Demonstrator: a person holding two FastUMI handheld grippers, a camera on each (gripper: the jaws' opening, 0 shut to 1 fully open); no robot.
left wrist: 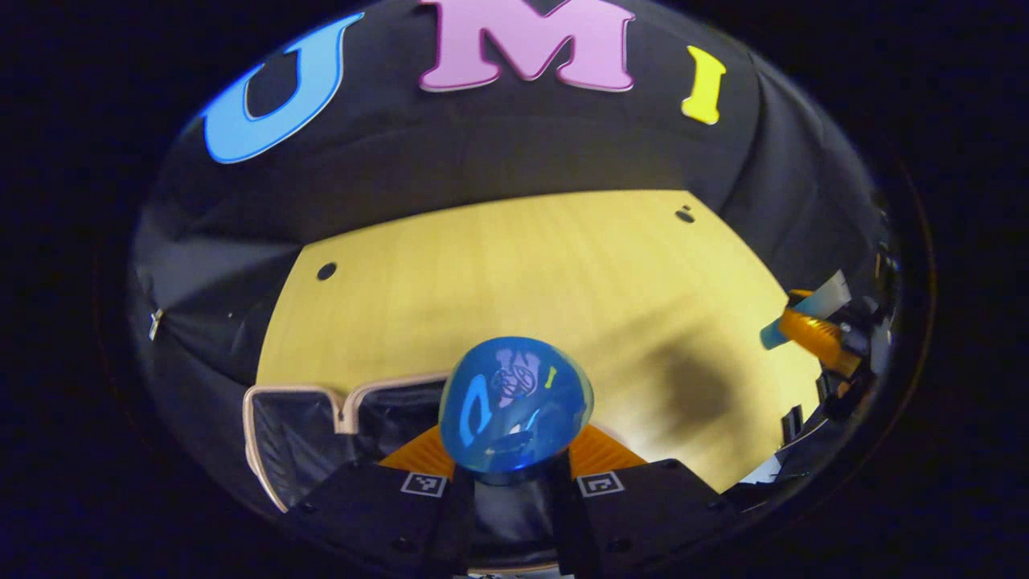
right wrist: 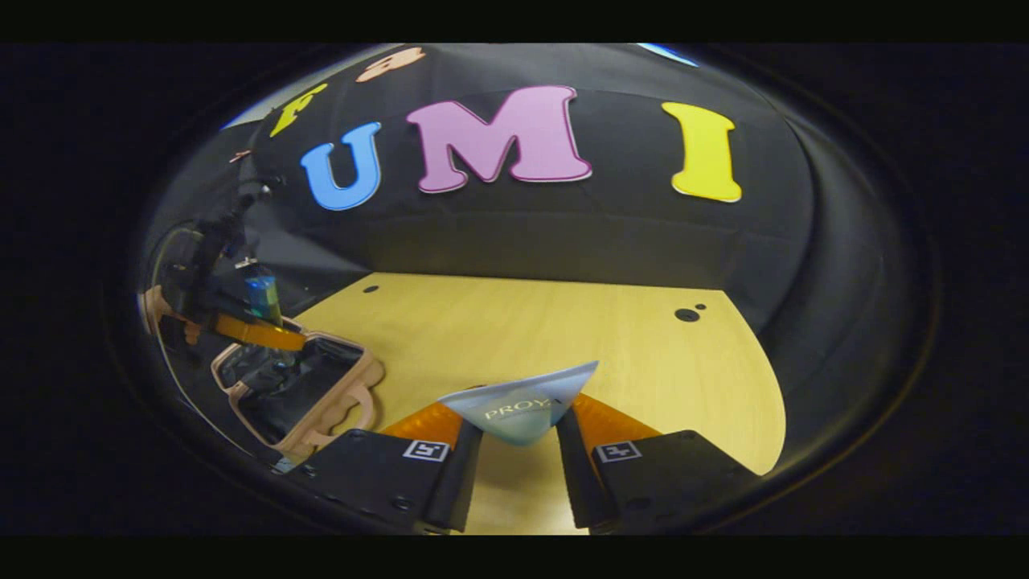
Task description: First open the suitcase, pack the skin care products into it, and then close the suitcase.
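Two products held, one per gripper: left gripper (left wrist: 514, 474) pinched on a blue bottle (left wrist: 514, 406) just over the open suitcase (left wrist: 293, 438); right gripper (right wrist: 518, 450) pinched on a pale tube (right wrist: 526, 402) above the table (right wrist: 563, 338), well right of the suitcase (right wrist: 301, 386). Best lowered well inside the rim before release, bottle first, tube after. Little else nearby; only the other gripper likely in the way.

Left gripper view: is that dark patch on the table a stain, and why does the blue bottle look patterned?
Left gripper view: the patch is a soft shadow on the table; the glossy blue bottle mirrors the booth wall. Right gripper view: fisheye bends the table's edge; the suitcase sits dim at the frame's left.
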